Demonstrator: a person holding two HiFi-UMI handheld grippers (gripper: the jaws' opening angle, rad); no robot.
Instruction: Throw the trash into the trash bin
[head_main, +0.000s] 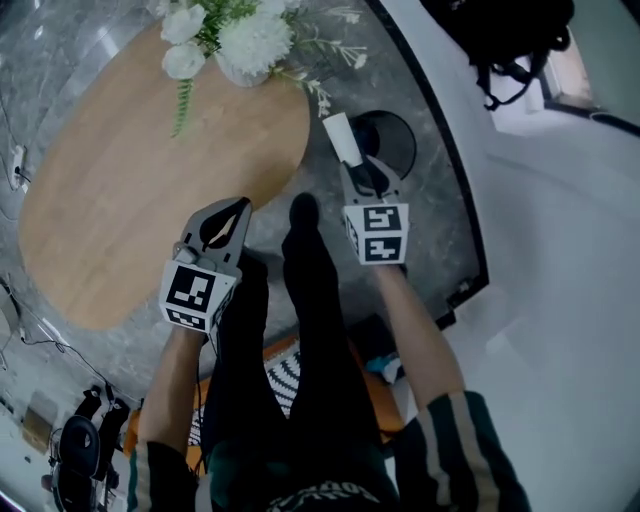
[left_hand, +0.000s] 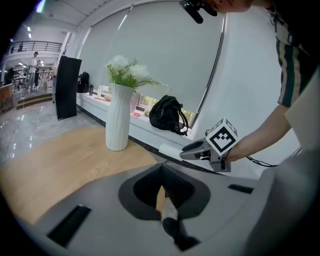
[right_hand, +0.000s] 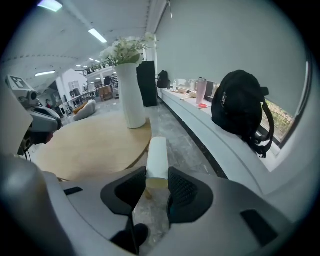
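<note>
Right tongs (head_main: 356, 170) clamp one end of a white tube (head_main: 339, 135), held above the floor just beside the black bin (head_main: 402, 140). Left tongs (head_main: 240, 207) are closed and empty.

Risk: the end-only grip may let the tube swing or slip, and an early release would drop it on the floor.

No legible writing, only square markers.

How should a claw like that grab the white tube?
Across its curved sides near one end, coming in along its length. The right gripper holds the white tube just so: narrow and straight, it fits between the pads, the rest pointing ahead.
</note>
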